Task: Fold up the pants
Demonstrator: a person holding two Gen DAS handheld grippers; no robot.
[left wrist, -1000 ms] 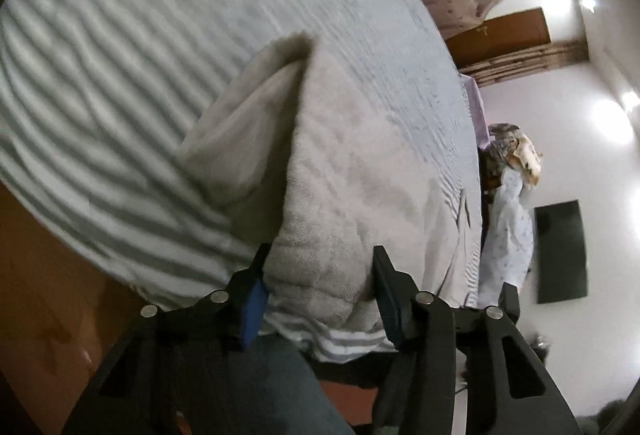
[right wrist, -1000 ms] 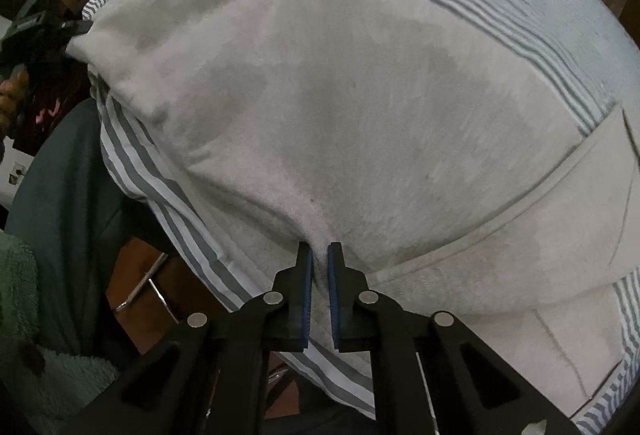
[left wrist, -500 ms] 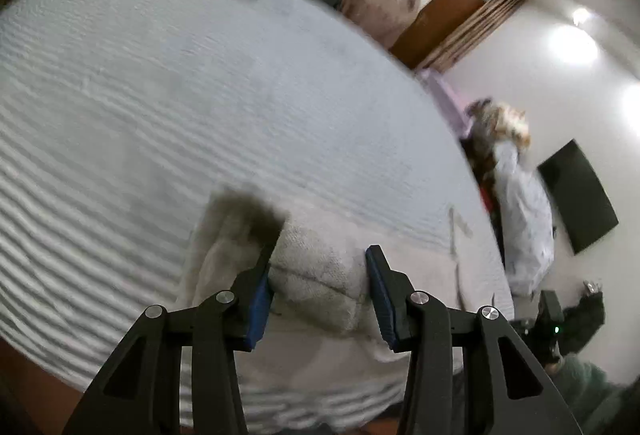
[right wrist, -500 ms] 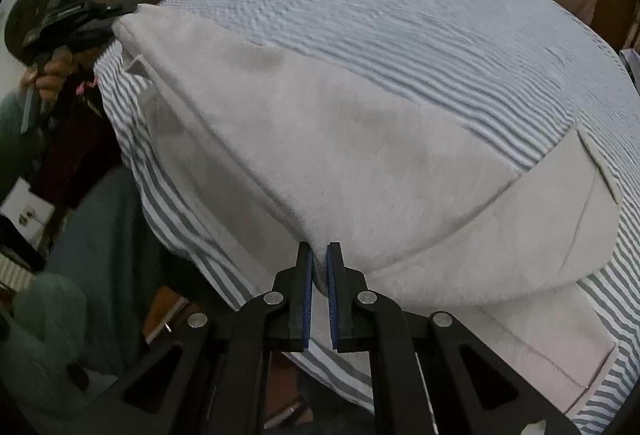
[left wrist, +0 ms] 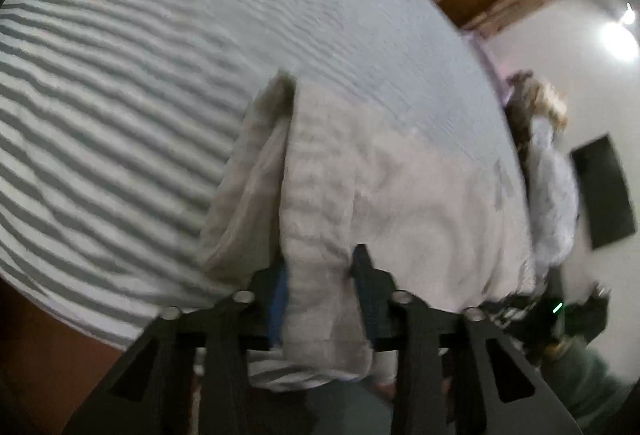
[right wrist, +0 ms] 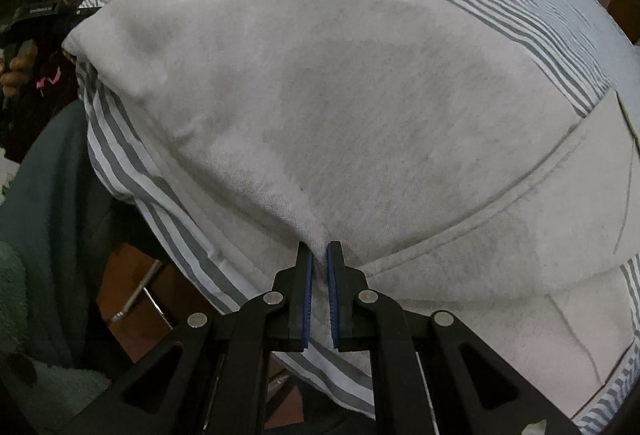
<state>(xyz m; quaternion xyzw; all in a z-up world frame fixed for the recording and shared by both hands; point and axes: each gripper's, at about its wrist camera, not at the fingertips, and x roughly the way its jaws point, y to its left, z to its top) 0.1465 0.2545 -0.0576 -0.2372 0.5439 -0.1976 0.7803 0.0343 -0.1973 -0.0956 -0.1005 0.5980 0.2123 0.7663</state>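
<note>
Pants [right wrist: 340,107] lie on the striped bed [left wrist: 140,75], folded at least once; further folds appear to remain. Left gripper [left wrist: 320,287] has just been closing, jaws narrow on a thick edge. Right gripper [right wrist: 319,267] pinches the near edge.

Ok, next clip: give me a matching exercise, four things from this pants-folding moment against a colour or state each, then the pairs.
Things:
1. left gripper
2. right gripper
3. pale grey fleece pants
4. bedsheet

States:
A. grey and white stripes
B. pinched shut on a thin fabric edge
C. lying folded over on the bed
D. closing on a thick bunched end, jaws apart

Pairs: 1-D, 2-B, 3-C, 4-A
</note>
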